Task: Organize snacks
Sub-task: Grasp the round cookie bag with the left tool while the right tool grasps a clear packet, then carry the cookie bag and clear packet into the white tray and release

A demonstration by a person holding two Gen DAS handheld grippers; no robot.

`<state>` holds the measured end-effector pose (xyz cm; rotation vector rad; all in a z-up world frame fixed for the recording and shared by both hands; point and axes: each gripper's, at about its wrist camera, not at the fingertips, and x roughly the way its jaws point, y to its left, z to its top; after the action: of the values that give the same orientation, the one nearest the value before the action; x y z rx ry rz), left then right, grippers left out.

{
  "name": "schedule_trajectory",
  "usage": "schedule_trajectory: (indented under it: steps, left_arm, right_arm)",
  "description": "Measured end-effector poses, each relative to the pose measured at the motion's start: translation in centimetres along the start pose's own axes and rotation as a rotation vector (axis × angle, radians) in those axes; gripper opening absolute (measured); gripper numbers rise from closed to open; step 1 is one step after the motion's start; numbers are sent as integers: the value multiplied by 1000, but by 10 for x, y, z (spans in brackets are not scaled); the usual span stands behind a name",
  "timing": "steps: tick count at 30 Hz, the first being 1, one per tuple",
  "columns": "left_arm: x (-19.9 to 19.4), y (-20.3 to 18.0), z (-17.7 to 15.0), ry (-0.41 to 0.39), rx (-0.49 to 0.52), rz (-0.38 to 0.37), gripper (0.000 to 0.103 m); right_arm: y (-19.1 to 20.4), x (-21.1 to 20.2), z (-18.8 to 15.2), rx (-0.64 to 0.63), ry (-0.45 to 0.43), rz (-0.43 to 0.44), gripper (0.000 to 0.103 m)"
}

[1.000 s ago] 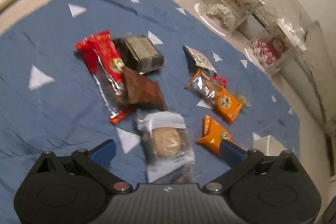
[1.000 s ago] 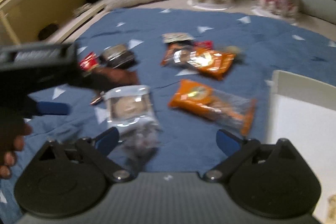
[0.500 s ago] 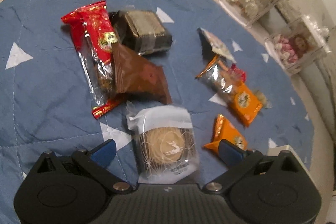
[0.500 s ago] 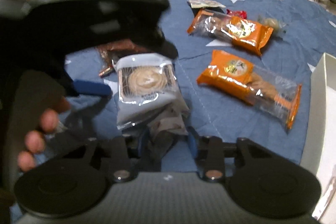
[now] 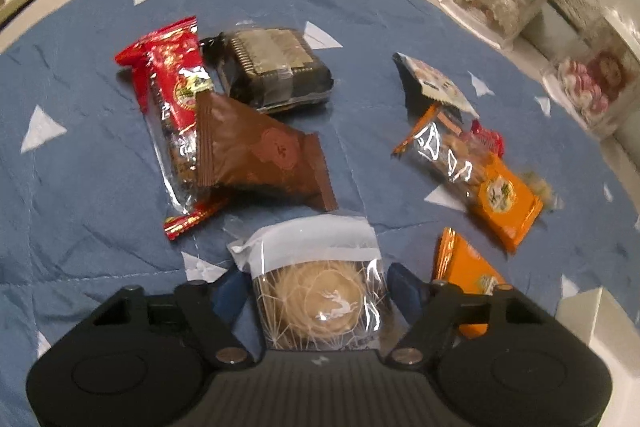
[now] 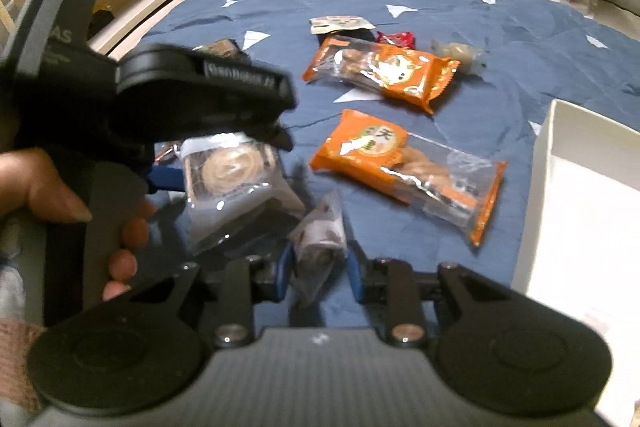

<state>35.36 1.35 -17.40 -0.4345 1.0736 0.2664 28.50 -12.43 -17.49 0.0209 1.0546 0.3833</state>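
Closing, left tool (image 5: 316,293) straddles the cookie packet (image 5: 316,291); right tool (image 6: 320,269) clenches a small grey wrapper (image 6: 320,239)

A quilted blue cloth (image 5: 100,227) scattered with white triangles fills the frame. At upper left lie a glossy red wrapper (image 5: 172,83) with a gold emblem and a brown foil packet (image 5: 260,155) stamped with a reddish flower. Two orange packs (image 6: 380,75) carry pale round logos at centre right; a clear pouch (image 5: 320,291) holds a beige pastry printed with a white deer.
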Motion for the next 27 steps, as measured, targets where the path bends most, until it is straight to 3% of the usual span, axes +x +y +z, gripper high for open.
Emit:
schedule_trajectory:
  steps: [2, 10, 27]
  left_arm:
    - [-3, 0, 1, 5, 15, -17, 68]
    - [-30, 6, -2, 0, 62, -81, 66]
    - [-146, -8, -36, -208, 370, -151, 66]
  right_arm:
    - [-5, -3, 0, 9, -6, -4, 34]
    - [-12, -28, 3, 60, -61, -15, 33]
    - [-22, -127, -13, 133, -284, -79, 33]
